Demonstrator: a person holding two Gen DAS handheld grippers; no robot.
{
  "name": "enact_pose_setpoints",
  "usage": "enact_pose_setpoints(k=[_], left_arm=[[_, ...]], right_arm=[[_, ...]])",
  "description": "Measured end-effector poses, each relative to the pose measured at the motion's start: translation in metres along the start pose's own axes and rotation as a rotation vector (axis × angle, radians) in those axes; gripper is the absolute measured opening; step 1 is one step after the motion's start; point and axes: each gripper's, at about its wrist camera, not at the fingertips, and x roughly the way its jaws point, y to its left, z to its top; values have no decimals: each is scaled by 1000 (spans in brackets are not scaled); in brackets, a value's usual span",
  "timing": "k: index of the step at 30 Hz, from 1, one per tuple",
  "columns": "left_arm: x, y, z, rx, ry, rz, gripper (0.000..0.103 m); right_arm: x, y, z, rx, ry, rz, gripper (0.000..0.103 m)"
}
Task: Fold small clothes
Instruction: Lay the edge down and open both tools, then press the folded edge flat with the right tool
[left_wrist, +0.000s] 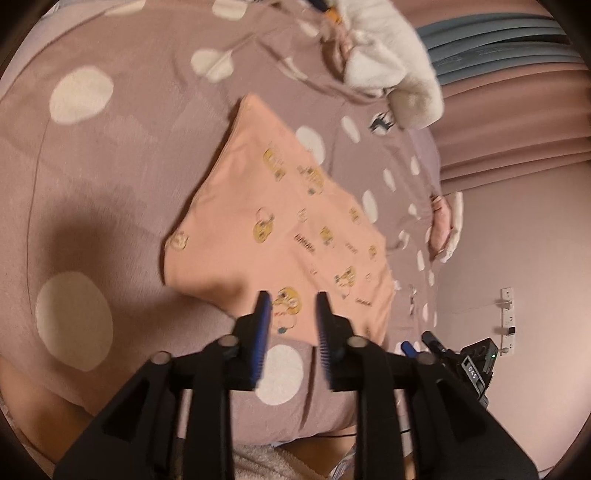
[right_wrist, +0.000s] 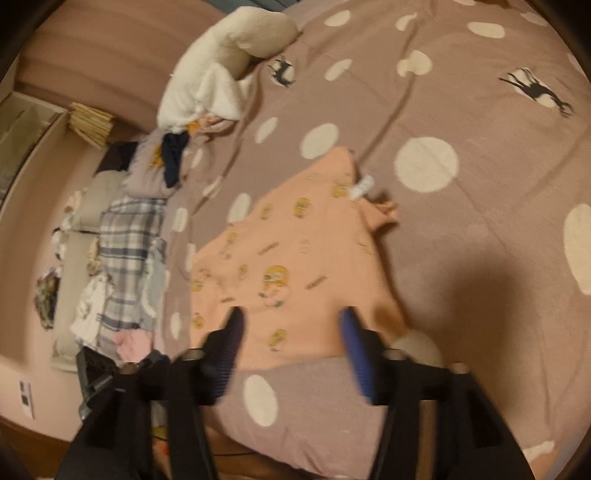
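Note:
A small peach garment with yellow cartoon prints lies flat on the mauve polka-dot bedspread. My left gripper is open and empty, its fingertips just above the garment's near edge. In the right wrist view the same peach garment lies spread, with a white tag and a sleeve at its far side. My right gripper is wide open and empty over the garment's near edge. The other gripper shows at the lower right of the left wrist view.
A white fluffy cushion lies at the far end of the bed. A pile of clothes with a plaid piece lies along the bed's left side. A wall with a socket strip and curtains stand beyond the bed.

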Motion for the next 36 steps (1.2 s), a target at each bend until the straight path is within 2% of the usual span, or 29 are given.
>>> enact_pose_setpoints(k=[2,7,10,13,16,17,19,20,22,24,26,27,28,29,32,36], left_arm=[[8,7,2,-13,31,14,50],[22,39,12,-98,59,1,61],[29,51,10,-137,97,2,62],[39,56,4,-143,119,12,63],[39,60,4,-158,97,5,62],[36,58,6,-142,72,16,61],[27,49,7,-62,0,100,61],[23,44,6,-10,-39,169,61],[15,32,5,83,-107,290,61],[11,28,3,127,-130,326,65],[10,28,1,156,-134,337,73],[11,30,0,164,-138,324,79],[12,34,-1,155,-141,307,81],[14,41,-2,129,-141,282,83],[20,53,-5,108,-166,253,85],[25,41,-6,175,-158,272,89]], right_arm=[[2,-10,1,2,5,-30,71],[19,-44,-6,100,75,-33,71],[30,-49,-13,126,102,-30,71],[42,-45,-20,130,138,19,71],[47,-34,-21,77,139,26,70],[48,-31,-21,63,133,14,64],[48,-31,-19,55,127,-18,55],[48,-33,-18,59,124,-28,53],[47,-37,-17,70,120,-18,52],[46,-42,-17,87,121,2,52],[47,-48,-18,125,126,42,60],[49,-53,-18,157,129,87,65],[49,-57,-18,182,125,119,74],[48,-59,-20,204,114,140,78],[49,-58,-23,216,90,146,81],[50,-47,-25,181,85,114,82]])
